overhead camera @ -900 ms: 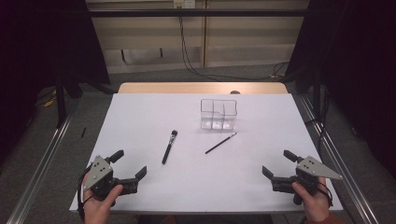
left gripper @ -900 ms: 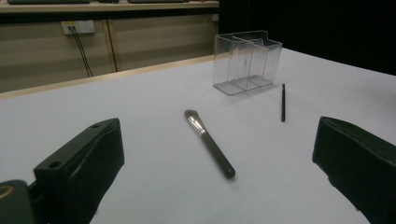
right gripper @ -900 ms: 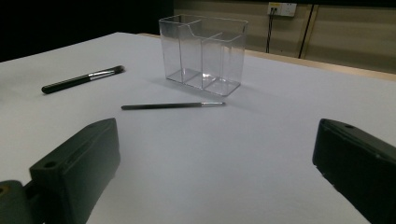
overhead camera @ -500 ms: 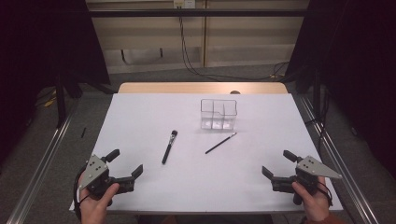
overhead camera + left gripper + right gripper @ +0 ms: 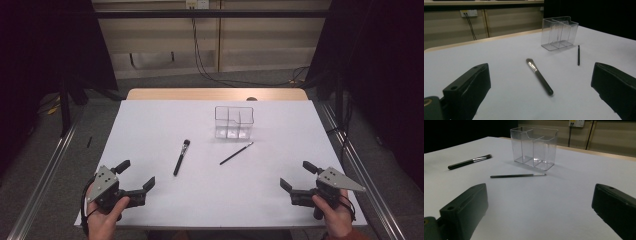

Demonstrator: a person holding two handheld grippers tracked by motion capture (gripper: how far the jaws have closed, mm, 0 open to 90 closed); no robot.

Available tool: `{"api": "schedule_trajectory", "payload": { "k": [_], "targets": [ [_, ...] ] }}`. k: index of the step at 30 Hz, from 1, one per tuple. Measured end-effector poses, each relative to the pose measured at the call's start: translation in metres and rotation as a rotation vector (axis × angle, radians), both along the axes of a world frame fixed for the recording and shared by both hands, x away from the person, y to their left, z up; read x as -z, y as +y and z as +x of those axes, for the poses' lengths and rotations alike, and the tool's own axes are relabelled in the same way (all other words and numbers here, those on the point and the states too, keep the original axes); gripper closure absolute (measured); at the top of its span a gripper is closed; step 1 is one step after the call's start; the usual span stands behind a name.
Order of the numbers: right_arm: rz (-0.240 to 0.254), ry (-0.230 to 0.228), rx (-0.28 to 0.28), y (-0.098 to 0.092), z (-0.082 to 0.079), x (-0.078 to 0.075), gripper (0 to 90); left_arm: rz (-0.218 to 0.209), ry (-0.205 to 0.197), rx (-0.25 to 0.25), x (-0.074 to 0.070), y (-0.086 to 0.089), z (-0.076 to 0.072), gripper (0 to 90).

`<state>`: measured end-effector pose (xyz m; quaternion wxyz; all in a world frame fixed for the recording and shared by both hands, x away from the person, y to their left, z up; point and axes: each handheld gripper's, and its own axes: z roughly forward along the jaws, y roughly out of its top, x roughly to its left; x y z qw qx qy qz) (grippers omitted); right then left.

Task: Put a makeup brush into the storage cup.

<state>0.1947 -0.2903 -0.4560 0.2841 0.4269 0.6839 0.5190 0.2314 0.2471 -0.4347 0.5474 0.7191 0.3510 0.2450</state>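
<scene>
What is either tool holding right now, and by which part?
Nothing. The left tool and right tool both stand open over bare table, apart from the thick brush, the thin brush and the clear organizer.

Clear organizer [image 5: 234,121]: no label, brand or number legible on its walls.
Thick makeup brush [image 5: 181,156]: handle dark, no print readable.
Thin brush [image 5: 236,153]: no marking readable.
White table cover [image 5: 150,125]: blank, no text.
Grey gripper plates [image 5: 103,178]: holes, no lettering readable.
Wall socket [image 5: 469,12]: no legible sign.
</scene>
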Motion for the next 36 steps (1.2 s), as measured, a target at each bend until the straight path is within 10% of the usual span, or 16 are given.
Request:
{"api": "schedule_trajectory", "payload": {
  "k": [13, 36],
  "targets": [
    [-0.009, 0.004, -0.007, 0.003, -0.001, 0.000, 0.2, 0.007, -0.025, 0.003, -0.010, -0.006, 0.004, 4.1],
    [-0.025, 0.001, -0.026, 0.006, -0.002, 0.000, 0.0, 0.012, -0.051, 0.021, -0.027, -0.041, 0.063, 3.1]
  ]
}}
